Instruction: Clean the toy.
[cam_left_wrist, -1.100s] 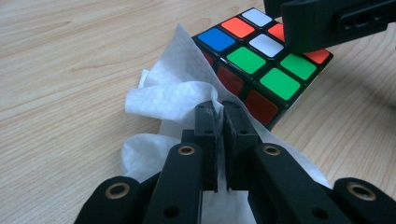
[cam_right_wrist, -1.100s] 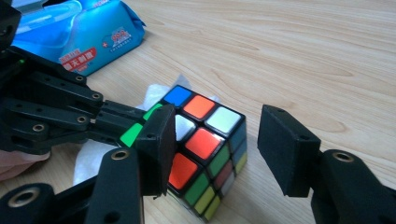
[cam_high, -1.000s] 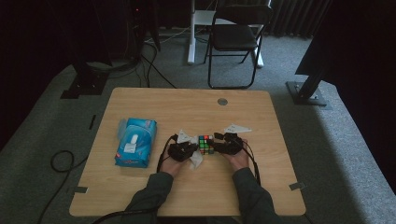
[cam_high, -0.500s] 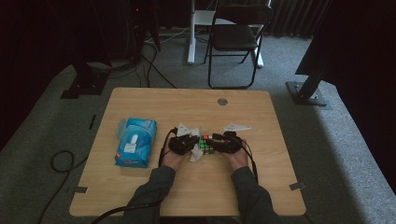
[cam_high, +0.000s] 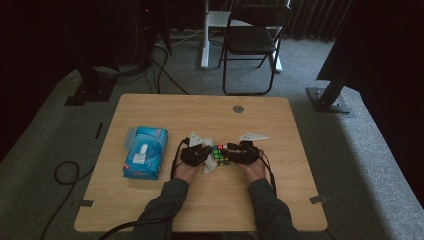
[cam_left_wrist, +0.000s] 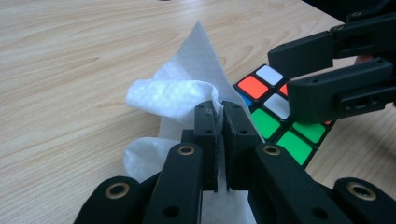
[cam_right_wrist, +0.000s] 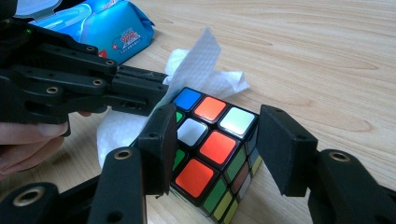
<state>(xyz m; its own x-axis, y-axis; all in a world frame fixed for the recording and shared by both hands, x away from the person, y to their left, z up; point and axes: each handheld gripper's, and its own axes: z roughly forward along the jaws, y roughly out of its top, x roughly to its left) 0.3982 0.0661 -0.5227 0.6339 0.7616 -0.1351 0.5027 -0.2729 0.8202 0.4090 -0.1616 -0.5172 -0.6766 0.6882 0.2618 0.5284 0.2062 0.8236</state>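
Observation:
A Rubik's cube (cam_right_wrist: 209, 108) rests on the wooden table (cam_high: 200, 115) between both hands. My right gripper (cam_right_wrist: 211, 140) straddles it. Its jaws have just been closing with the cube between them, and the pads sit against the cube's sides. My left gripper (cam_left_wrist: 221, 109) is shut on a crumpled white tissue (cam_left_wrist: 173, 93), held against the cube's (cam_left_wrist: 266, 122) left side. In the high view the left gripper (cam_high: 206, 156) and right gripper (cam_high: 227, 155) meet at the cube (cam_high: 219, 154) near the table's middle front. The right gripper view shows the left gripper (cam_right_wrist: 159, 93) beside the tissue (cam_right_wrist: 201, 65).
A blue pack of wet wipes (cam_high: 145, 152) lies on the left of the table. A round grey grommet (cam_high: 238, 108) sits near the far edge. A black folding chair (cam_high: 252, 37) stands beyond the table, and cables run over the floor at the left.

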